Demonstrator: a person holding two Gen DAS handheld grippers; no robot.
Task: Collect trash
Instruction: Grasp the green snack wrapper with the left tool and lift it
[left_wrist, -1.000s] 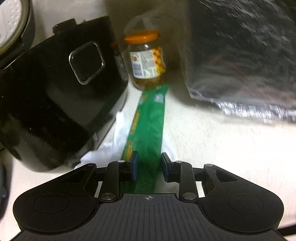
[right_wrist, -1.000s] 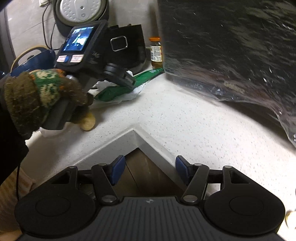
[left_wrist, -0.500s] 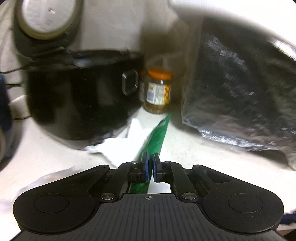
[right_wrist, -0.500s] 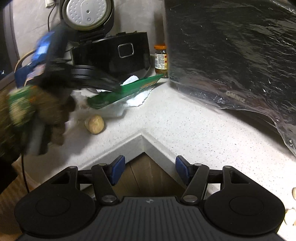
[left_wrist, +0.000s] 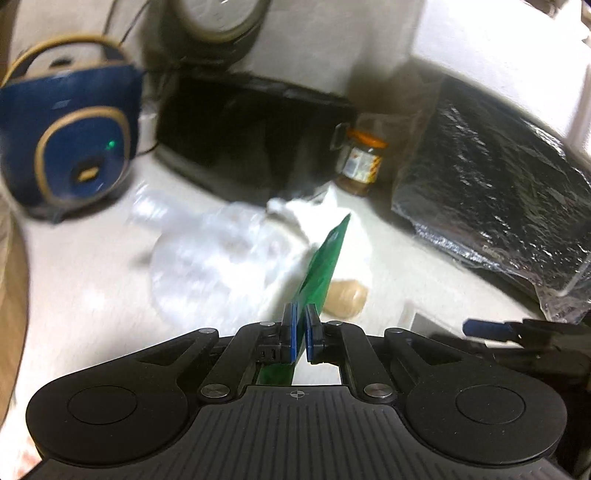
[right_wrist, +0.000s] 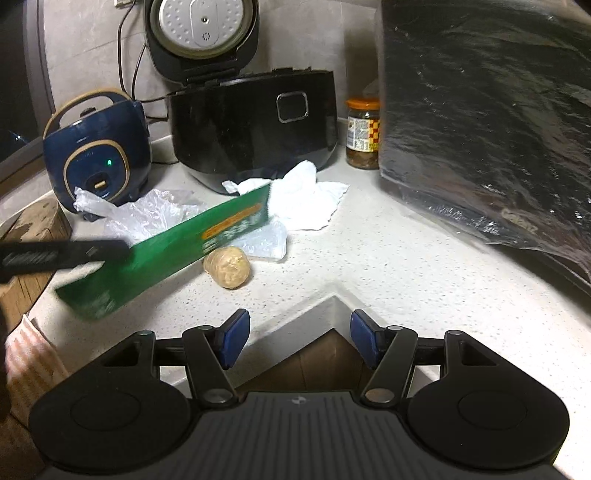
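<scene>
Our left gripper (left_wrist: 300, 334) is clamped on the green wrapper (right_wrist: 162, 254), our right gripper (right_wrist: 297, 338) is spread empty over the counter's inner corner (right_wrist: 334, 293); the lidded jar (right_wrist: 363, 133) holds brown contents.

Black rice cooker (right_wrist: 255, 125), blue cooker (right_wrist: 98, 155), orange-lidded jar (right_wrist: 363, 133) on countertop (right_wrist: 406, 266).

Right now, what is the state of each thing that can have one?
Left gripper: shut on green wrapper, lifted.
Right gripper: open, empty.
Black rice cooker: lid up.
Blue cooker: closed, green light on.
Jar: upright, capped.
White tissue: crumpled on counter.
</scene>
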